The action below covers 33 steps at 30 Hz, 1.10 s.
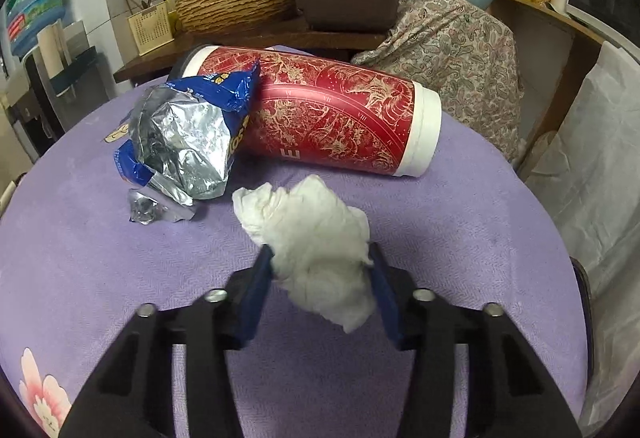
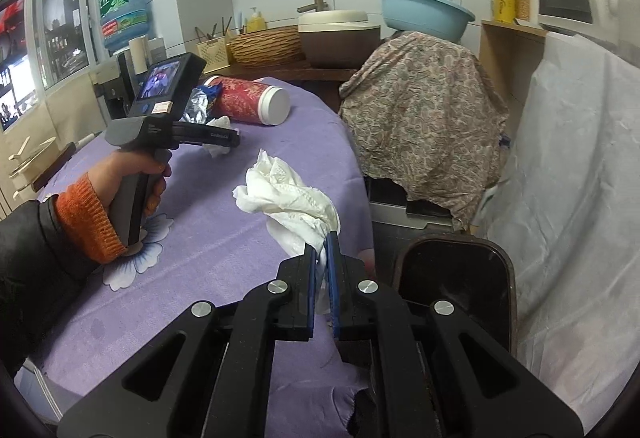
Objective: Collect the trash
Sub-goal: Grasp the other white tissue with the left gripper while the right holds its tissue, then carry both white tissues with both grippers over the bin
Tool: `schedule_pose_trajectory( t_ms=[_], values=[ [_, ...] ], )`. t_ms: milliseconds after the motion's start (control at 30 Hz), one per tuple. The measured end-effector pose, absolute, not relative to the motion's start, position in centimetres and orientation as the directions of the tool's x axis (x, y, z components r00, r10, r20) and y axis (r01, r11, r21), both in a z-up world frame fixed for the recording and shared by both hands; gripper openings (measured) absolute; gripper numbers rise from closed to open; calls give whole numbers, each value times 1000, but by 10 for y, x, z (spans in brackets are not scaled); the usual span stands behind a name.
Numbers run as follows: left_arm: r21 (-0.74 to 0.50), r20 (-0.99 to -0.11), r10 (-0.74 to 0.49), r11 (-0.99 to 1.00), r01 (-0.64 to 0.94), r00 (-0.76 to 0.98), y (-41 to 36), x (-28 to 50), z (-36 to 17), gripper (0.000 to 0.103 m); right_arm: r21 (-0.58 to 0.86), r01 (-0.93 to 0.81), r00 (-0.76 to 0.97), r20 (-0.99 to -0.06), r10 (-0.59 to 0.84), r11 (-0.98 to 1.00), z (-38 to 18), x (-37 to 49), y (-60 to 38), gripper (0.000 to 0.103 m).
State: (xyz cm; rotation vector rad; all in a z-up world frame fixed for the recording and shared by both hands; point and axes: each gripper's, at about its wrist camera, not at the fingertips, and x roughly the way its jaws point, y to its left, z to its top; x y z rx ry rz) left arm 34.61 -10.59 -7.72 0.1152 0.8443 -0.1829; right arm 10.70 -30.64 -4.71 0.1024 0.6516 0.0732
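Pinching only an edge of crumpled white tissue, the fully closed right gripper may drop it short of the dark bin; the half-open left gripper squeezes another white wad.

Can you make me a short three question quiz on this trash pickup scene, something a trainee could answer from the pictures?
1. True or false: the red canister stands upright on the purple tablecloth.
2. What does the right gripper hold? A. foil wrapper B. white tissue C. blue basin
3. Name what lies between the left gripper fingers.

Key
1. False; it lies on its side.
2. B, the white tissue, near the dark bin.
3. A crumpled white tissue wad, beside the foil wrapper.
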Motion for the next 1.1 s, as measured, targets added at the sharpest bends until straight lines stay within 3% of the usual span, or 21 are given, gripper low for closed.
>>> schedule_pose_trajectory(
  t_ms=[167,700,1100],
  values=[
    [-37,-730,-168,978,208,662,-97,327,-69,32,172,-8,787,-606,112,985,-54,103,-318,6],
    [-108,-608,-355,923,370,710,-111,203,-30,31,212,85,791,-608,64,974,-73,92,-346,6],
    [-142,-569,-516,829,541,641,-185,141,-33,31,211,202,765,-644,-20,956,-98,70,-380,6]
  ],
)
